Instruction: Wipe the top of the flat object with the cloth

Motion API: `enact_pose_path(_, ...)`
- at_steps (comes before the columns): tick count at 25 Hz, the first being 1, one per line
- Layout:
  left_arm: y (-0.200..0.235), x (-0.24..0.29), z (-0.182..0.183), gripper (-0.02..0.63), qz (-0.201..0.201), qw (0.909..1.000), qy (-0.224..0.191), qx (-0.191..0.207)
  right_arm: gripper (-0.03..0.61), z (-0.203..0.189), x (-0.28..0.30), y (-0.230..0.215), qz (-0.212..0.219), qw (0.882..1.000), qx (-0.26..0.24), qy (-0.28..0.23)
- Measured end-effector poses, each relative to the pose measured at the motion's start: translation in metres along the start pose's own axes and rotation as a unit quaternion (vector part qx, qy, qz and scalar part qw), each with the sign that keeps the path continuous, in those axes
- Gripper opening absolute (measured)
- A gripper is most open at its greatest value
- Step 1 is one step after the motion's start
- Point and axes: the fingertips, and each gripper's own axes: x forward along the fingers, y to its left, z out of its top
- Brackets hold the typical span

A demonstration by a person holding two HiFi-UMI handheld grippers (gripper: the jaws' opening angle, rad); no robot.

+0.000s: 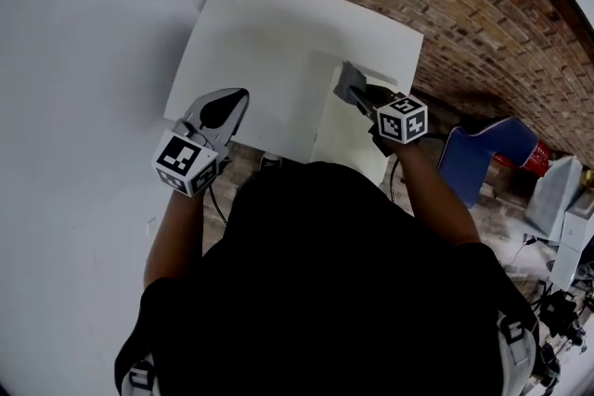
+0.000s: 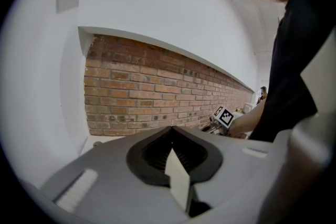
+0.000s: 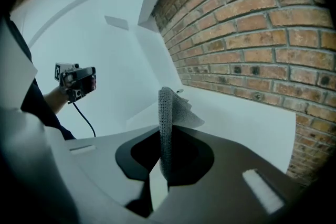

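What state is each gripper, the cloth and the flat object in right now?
left gripper: shut, nothing between its jaws.
right gripper: shut on the cloth.
cloth: pinched between the jaws, one flap hanging free; contact with the surface cannot be told.
flat object: lying flat on the white table, under the right gripper.

cloth (image 3: 167,107): grey knit, upright, pinched in right tool (image 3: 164,165) | flat object (image 1: 345,144): white panel, lying flat beneath

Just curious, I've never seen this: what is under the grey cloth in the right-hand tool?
A white flat panel on the table. The patch right beneath the cloth is covered from view.
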Motion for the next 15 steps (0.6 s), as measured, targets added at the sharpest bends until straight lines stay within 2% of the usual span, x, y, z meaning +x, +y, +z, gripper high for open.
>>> enact_pose_path(15,0.004,-0.007,-0.017,0.0,0.002,0.9996,0.024,-0.012,0.009,-0.036,0.041,-0.014,0.017,0.998,0.038,0.051)
